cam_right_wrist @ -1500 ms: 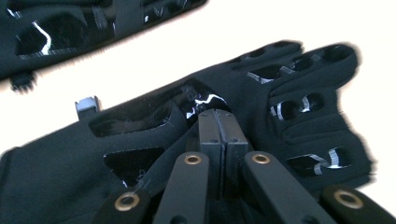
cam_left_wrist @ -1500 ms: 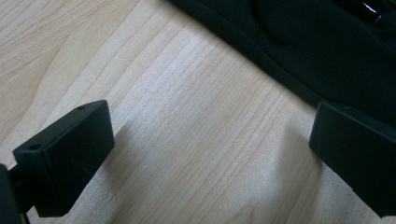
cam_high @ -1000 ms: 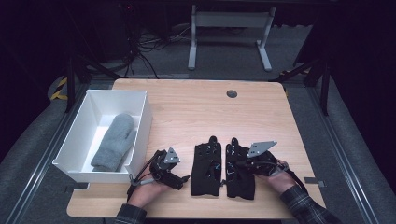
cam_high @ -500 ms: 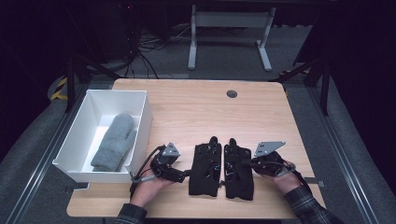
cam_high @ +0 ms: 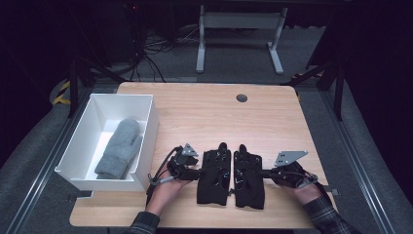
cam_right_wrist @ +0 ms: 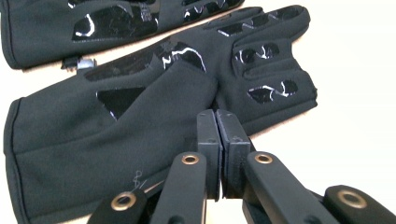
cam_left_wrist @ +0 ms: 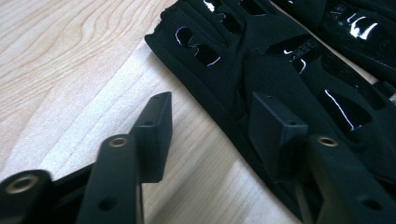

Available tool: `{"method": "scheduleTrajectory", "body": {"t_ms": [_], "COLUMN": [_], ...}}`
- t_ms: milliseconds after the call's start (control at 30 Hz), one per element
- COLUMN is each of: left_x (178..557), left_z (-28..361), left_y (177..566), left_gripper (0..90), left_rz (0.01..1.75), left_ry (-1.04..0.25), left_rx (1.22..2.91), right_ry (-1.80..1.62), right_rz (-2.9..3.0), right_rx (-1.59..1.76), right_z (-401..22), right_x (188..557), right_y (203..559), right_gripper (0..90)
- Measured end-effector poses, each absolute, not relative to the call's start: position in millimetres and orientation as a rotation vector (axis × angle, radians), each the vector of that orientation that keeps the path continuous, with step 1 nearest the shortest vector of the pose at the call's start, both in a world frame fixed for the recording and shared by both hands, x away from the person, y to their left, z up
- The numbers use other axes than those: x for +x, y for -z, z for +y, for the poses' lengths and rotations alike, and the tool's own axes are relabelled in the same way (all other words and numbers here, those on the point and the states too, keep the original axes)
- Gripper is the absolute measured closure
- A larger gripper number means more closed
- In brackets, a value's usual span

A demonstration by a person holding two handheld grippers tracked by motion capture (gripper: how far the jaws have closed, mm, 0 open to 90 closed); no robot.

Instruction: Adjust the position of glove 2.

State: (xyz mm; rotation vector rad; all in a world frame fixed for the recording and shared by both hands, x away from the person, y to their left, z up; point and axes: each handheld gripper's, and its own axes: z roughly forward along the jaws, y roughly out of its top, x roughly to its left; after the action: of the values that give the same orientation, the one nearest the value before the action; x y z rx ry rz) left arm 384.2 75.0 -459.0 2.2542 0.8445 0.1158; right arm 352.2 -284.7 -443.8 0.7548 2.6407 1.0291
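Two black gloves with glossy grip patches lie side by side near the table's front edge: the left glove [cam_high: 214, 176] [cam_left_wrist: 280, 60] and the right glove [cam_high: 248, 179] [cam_right_wrist: 140, 116]. My left gripper [cam_high: 197, 173] [cam_left_wrist: 215, 126] is at the left glove's outer edge. Its jaws have just been closing and stand partly apart, one over the fabric and one over bare wood, with the glove's edge between them and no pad pressing. My right gripper [cam_high: 266, 173] [cam_right_wrist: 216, 116] is shut at the right glove's outer edge, and I see nothing pinched between its jaws.
A white bin [cam_high: 152, 127] stands at the table's left and holds a grey mitten [cam_high: 119, 148]. A dark round grommet [cam_high: 241, 98] sits near the back edge. Bare wood [cam_high: 214, 117] stretches behind the gloves. Cables and a metal stand are on the floor beyond.
The left gripper's jaws have narrowed and it has edged toward the left glove. The right hand has drifted slightly right. Both gloves lie where they were.
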Motion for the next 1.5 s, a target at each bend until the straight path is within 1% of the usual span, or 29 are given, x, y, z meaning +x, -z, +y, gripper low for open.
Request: {"method": "scheduleTrajectory", "body": {"t_ms": [33, 100, 333, 433, 467, 500, 733, 900, 1067, 1500], "left_x": [384.2, 384.5, 383.4, 384.0, 385.8, 385.8, 388.7, 389.9, 388.8, 390.0], "left_z": [75.0, 72.1, 63.5, 63.7, 66.2, 66.2, 77.9, 81.4, 79.4, 66.7], "left_y": [459.0, 459.5, 459.5, 458.7, 458.1, 458.1, 450.6, 442.7, 428.2, 414.6], "left_gripper": [54.9, 56.3, 80.4, 85.7, 87.2, 88.7, 89.4, 89.5, 89.6, 89.6], "left_rz": [0.844, 0.852, 0.843, 0.86, 0.88, 0.88, 0.936, 0.93, 0.884, 0.82], "left_ry": [-0.116, -0.108, -0.073, -0.062, -0.031, -0.031, 0.028, 0.05, 0.082, 0.122], "left_rx": [2.254, 2.253, 2.274, 2.269, 2.246, 2.246, 2.12, 2.039, 1.971, 1.932], "right_ry": [-1.029, -1.021, -0.979, -0.976, -0.978, -0.978, -0.981, -0.98, -0.985, -1.002], "right_rz": [2.641, 2.652, 2.68, 2.688, 2.69, 2.69, 2.696, 2.701, 2.704, 2.712], "right_rx": [0.755, 0.757, 0.763, 0.76, 0.758, 0.758, 0.754, 0.748, 0.742, 0.724], "right_z": [-284.7, -286.4, -285.4, -284.8, -284.7, -284.7, -283.9, -282.0, -280.6, -270.0], "right_x": [352.2, 351.6, 352.3, 352.2, 352.1, 352.1, 352.5, 352.0, 352.4, 352.3], "right_y": [443.8, 445.1, 450.4, 451.0, 451.0, 451.0, 451.6, 452.1, 452.5, 452.9], "right_gripper": [89.4, 89.7, 89.9, 89.9, 89.9, 89.9, 90.0, 90.0, 90.0, 90.0]}}
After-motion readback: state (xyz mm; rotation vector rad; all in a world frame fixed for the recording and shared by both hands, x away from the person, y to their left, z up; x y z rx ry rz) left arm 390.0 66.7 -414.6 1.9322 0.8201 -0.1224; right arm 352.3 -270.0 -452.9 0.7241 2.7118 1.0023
